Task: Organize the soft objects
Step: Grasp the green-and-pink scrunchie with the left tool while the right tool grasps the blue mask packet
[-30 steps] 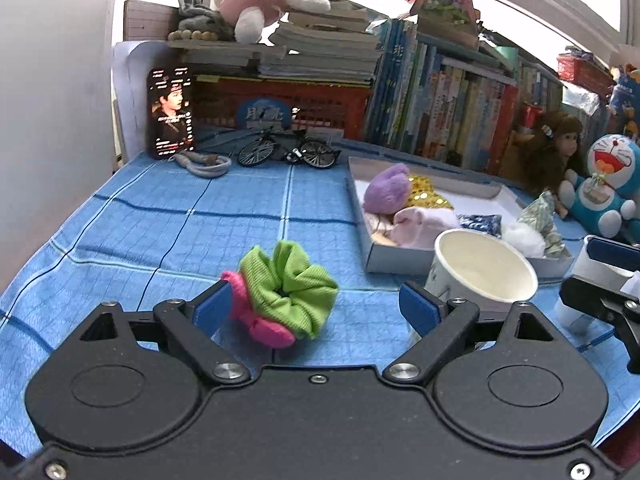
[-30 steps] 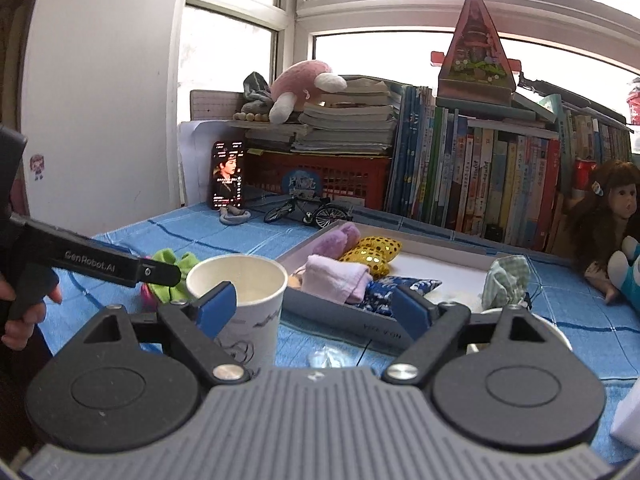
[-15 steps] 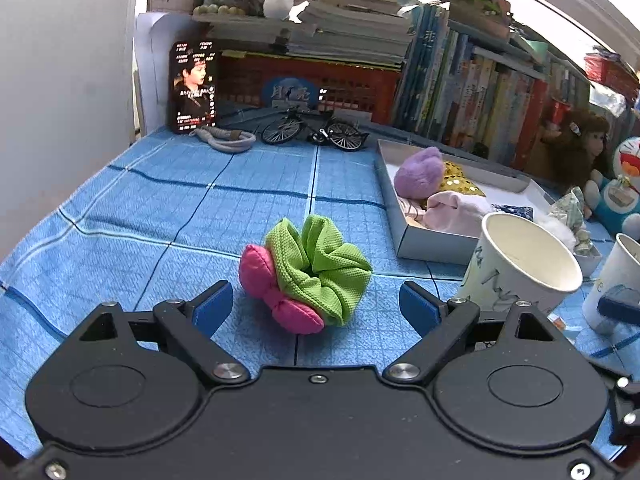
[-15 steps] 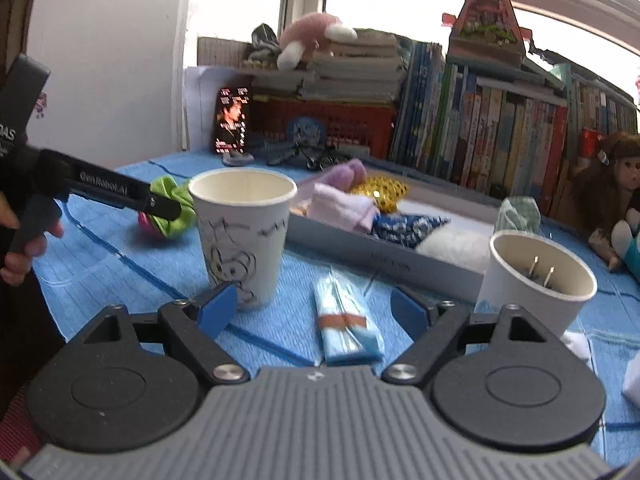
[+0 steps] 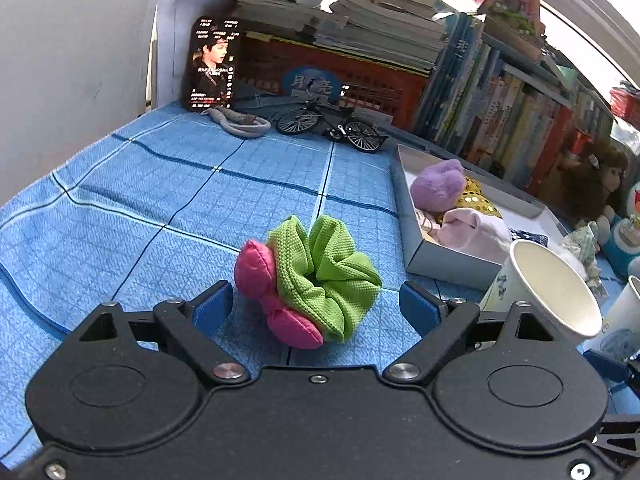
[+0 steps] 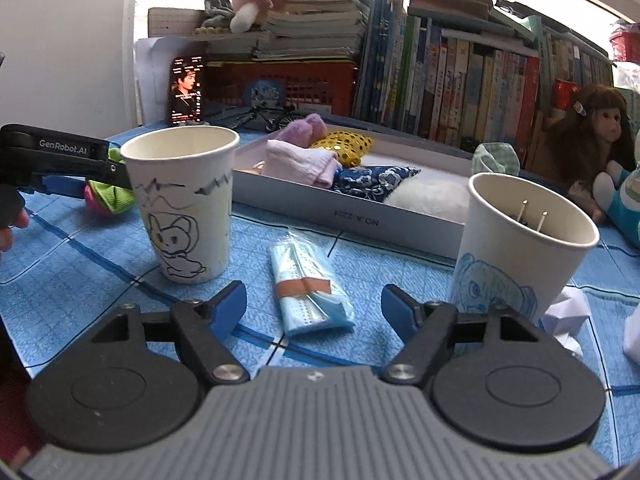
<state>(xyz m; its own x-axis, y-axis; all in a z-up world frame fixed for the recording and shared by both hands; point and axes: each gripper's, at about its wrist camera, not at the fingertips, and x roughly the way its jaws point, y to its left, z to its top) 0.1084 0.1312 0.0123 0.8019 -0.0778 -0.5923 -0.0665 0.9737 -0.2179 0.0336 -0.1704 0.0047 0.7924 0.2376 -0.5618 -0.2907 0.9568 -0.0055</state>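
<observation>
Several soft items are already held in the tray (image 5: 448, 268); left of it the scrunchies (image 5: 316, 276) are framed by the wide left gripper (image 5: 316, 308), the mask (image 6: 308, 284) before it by the closing, empty right gripper (image 6: 314, 306).

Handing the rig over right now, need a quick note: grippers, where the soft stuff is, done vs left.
Left gripper: jaws wide open, either side of the scrunchie on the cloth, not gripping.
Right gripper: jaws closing, masks between them, pads not yet on it.
Done: purple plush, pink cloth, sequin pouch and blue pouch lie in the box.
Left: scrunchie and masks, probably into the box.
</observation>
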